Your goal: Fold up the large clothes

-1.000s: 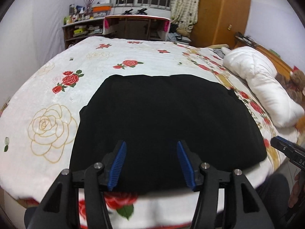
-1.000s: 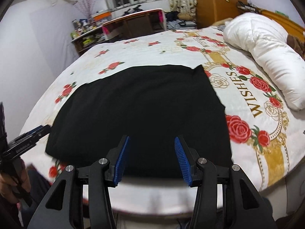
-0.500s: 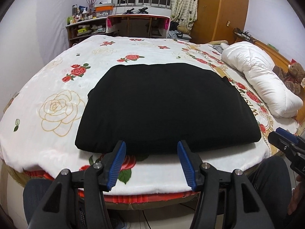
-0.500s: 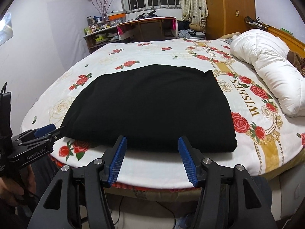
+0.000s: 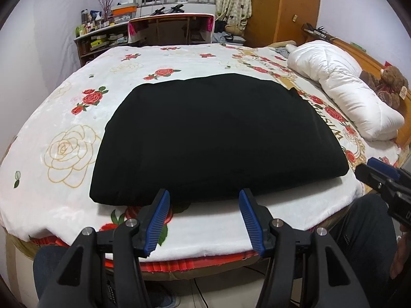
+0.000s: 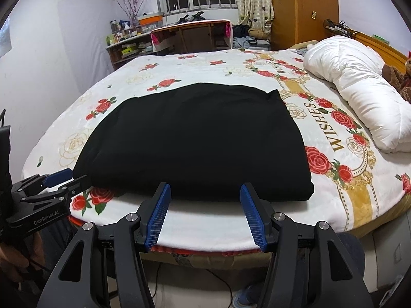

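A black garment (image 5: 213,138) lies folded into a flat rectangle on the rose-print bed (image 5: 64,118); it also shows in the right wrist view (image 6: 195,141). My left gripper (image 5: 204,196) is open and empty, held just off the bed's near edge, short of the garment's near fold. My right gripper (image 6: 205,190) is open and empty, likewise back from the near fold. The right gripper shows at the right edge of the left wrist view (image 5: 380,179). The left gripper shows at the left of the right wrist view (image 6: 59,182).
A rolled white duvet (image 5: 349,97) and a teddy bear (image 5: 390,84) lie along the bed's right side. A desk (image 5: 169,28), cluttered shelves (image 5: 100,36) and a wooden wardrobe (image 5: 282,7) stand behind the bed. My legs are below the bed edge.
Both grippers have pulled back and up from over the garment to beyond the bed's near edge. The garment lies still and folded.
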The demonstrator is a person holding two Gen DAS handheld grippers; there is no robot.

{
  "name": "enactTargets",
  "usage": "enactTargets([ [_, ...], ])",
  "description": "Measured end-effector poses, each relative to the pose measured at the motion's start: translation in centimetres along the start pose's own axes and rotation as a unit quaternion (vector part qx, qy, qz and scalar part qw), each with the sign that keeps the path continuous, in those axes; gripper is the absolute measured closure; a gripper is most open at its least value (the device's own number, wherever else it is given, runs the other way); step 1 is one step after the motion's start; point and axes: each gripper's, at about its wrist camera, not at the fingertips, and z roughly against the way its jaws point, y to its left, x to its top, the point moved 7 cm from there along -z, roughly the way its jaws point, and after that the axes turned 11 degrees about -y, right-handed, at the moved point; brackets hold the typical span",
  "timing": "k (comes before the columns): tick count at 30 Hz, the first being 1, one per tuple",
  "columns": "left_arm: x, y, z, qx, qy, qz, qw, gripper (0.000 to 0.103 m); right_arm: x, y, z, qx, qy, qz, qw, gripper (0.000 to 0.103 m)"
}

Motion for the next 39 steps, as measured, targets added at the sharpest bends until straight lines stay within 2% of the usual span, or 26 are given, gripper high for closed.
enactTargets([
  [2, -0.04, 0.22, -0.16, 0.008, -0.001, 0.000, 1.0000, 0.044, -0.18, 0.09, -0.21, 0.000, 0.005, 0.003, 1.000, 0.046],
  [7, -0.45, 0.63, -0.65, -0.005, 0.007, 0.021, 0.9997, 0.044, -0.41, 0.19, -0.52, -0.001, 0.011, 0.005, 1.000, 0.046],
  [19, -0.54, 0.40, -0.60, 0.003, 0.007, 0.012, 0.9999, 0.044, -0.91, 0.39, -1.00, -0.003, 0.022, 0.011, 1.000, 0.046],
  [39, -0.58, 0.52, -0.47, -0.006, 0.007, 0.025, 0.9996, 0.044, -0.79, 0.37, -0.74, -0.007, 0.022, 0.015, 1.000, 0.046],
])
